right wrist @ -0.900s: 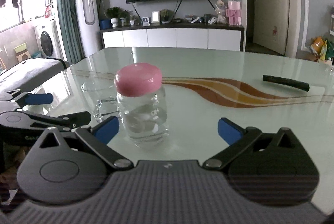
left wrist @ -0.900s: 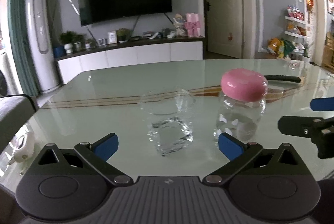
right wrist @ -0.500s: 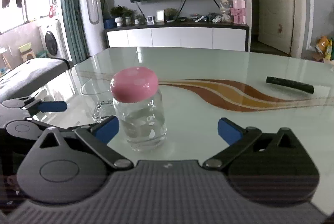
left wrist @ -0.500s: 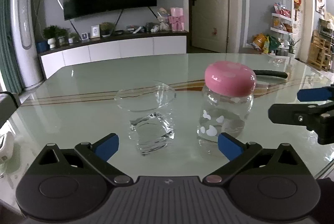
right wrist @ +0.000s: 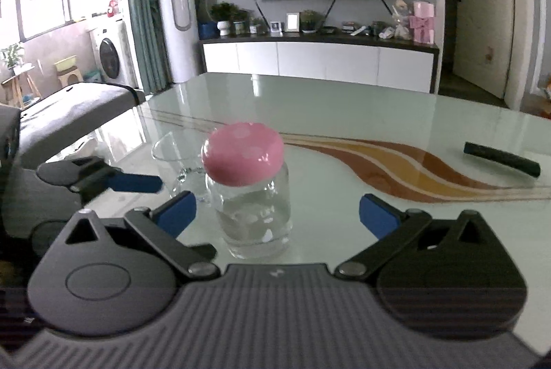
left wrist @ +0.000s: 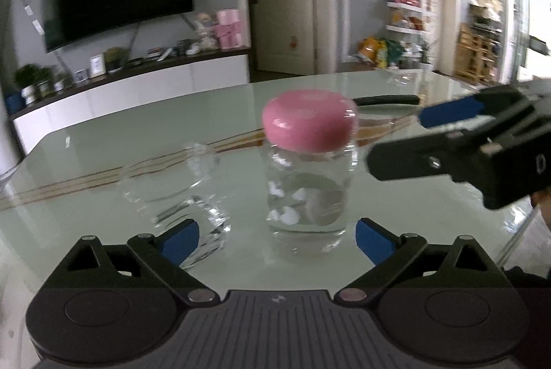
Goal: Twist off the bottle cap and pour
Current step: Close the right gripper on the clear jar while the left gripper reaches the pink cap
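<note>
Glass mug (left wrist: 172, 193) beside pink-capped bottle (left wrist: 308, 169), black bar (right wrist: 501, 159) behind, both fingers spread

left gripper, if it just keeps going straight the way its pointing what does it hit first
Most likely the clear bottle with the pink cap, which stands almost centred between the open fingers of the left gripper. The glass cup sits off toward the left finger, so it would probably be passed, though depth is unclear.
</note>
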### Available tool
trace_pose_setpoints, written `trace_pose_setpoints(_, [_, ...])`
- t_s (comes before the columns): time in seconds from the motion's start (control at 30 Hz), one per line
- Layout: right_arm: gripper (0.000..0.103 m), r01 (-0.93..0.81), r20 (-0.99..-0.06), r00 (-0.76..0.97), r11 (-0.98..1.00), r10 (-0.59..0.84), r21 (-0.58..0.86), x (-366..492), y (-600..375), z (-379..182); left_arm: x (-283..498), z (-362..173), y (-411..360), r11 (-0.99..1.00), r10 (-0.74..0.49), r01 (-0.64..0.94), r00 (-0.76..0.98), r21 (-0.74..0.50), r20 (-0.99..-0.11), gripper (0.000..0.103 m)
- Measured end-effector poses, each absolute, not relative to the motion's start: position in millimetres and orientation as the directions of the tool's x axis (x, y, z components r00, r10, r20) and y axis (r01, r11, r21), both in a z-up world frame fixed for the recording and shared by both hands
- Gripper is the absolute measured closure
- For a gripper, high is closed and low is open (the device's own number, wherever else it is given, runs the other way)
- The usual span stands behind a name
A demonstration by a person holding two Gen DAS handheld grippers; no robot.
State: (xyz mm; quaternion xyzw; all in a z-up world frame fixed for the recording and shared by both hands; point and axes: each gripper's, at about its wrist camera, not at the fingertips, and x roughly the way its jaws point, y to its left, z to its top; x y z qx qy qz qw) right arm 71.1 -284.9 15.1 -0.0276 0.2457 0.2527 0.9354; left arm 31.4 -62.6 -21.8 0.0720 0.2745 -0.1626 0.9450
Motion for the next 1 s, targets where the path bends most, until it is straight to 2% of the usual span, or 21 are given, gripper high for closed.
trace_pose_setpoints(0.27, [0.001,-0.537,-0.468,0.735,0.842,0.491,0.040,70.5,-282.4,20.3,45.9,-26.1,-75.6,0.903,-0.333,0.426,0.769,0.048,-0.546,0.011])
trace_pose_setpoints(0.5, [0.010,-0.616,-0.493,0.688,0.788,0.532,-0.010,78.6,-282.3,23.9,55.9,-30.0,-88.0,0.888,-0.359,0.457,0.757,0.048,-0.546,0.013])
trace_pose_setpoints(0.53, [0.013,-0.628,-0.497,0.678,0.779,0.541,-0.009,79.5,-282.8,23.8,58.2,-29.9,-88.0,0.889,-0.361,0.456,0.756,0.045,-0.546,0.014])
trace_pose_setpoints(0.73, [0.019,-0.666,-0.503,0.639,0.746,0.581,0.015,90.7,-288.6,24.1,69.3,-29.7,-87.7,0.898,-0.348,0.438,0.765,0.041,-0.542,0.023])
trace_pose_setpoints(1.0, [0.020,-0.717,-0.495,0.602,0.697,0.627,0.012,95.0,-283.6,30.3,67.0,-29.7,-91.2,0.897,-0.334,0.436,0.777,0.074,-0.533,0.024])
